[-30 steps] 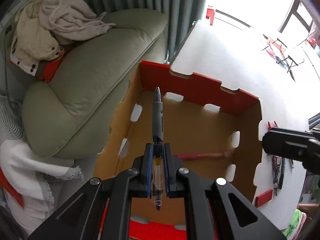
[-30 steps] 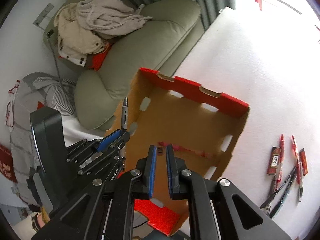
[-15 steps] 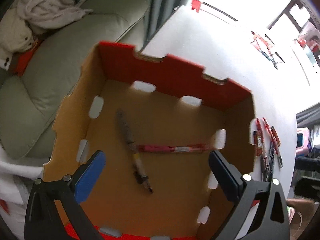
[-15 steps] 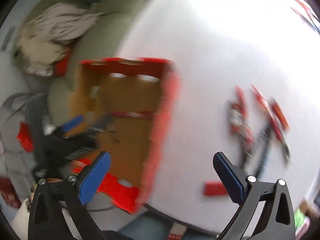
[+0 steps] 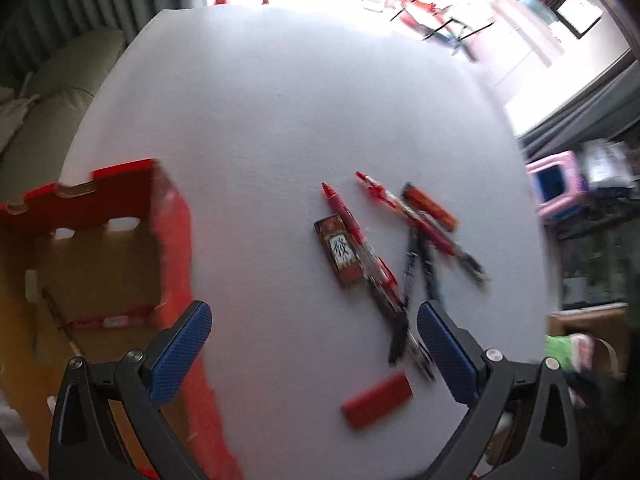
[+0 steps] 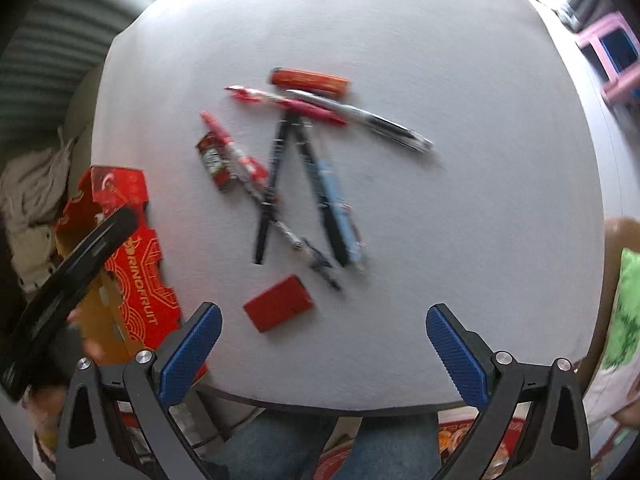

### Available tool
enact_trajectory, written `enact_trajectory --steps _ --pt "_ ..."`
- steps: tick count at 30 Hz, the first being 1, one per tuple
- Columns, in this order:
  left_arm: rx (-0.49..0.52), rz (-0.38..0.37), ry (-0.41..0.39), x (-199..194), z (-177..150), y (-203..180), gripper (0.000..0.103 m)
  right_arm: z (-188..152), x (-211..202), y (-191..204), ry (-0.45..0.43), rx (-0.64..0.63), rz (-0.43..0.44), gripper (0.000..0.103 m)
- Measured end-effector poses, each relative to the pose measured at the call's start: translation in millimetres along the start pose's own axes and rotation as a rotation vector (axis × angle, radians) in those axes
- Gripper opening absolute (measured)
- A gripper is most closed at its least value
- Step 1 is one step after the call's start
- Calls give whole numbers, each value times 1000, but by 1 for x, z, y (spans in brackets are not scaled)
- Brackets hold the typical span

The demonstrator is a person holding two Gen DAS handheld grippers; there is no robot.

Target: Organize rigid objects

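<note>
your left gripper (image 5: pixel 310 332) hangs wide open and empty over the bench (image 5: pixel 280 120), between the box (image 5: pixel 100 248) and the pile of pens (image 5: pixel 400 248). your right gripper (image 6: pixel 322 338) is spread just as wide, holding nothing, above the red block (image 6: pixel 278 308) at the near edge. both point steeply down, probably to line up the next pick. the pens lie crossed over one another beside a brown packet (image 5: pixel 340 250) and an orange stick (image 5: pixel 430 206), so a clean grab likely means taking an outer one first. a second ago the left gripper was clamped on a pen above the box and the right was closed on nothing; that pen now seems to lie in the box with a red one (image 5: pixel 108 322), and both views have swung from box to pile.
</note>
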State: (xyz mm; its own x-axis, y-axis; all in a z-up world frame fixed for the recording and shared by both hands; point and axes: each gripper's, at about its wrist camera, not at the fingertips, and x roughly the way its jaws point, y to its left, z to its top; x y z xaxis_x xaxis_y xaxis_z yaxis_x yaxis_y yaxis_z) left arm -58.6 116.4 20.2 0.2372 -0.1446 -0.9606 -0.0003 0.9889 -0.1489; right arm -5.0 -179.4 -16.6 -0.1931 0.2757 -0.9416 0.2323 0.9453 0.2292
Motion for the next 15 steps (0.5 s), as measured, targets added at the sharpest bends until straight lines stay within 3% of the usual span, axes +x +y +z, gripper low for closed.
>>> enact_trajectory --steps 7,15 --pt "-78 188 24 64 22 -16 103 -23 -4 -40 -5 51 19 103" --pt "-131 254 80 101 26 -14 103 -12 9 -63 12 45 19 103"
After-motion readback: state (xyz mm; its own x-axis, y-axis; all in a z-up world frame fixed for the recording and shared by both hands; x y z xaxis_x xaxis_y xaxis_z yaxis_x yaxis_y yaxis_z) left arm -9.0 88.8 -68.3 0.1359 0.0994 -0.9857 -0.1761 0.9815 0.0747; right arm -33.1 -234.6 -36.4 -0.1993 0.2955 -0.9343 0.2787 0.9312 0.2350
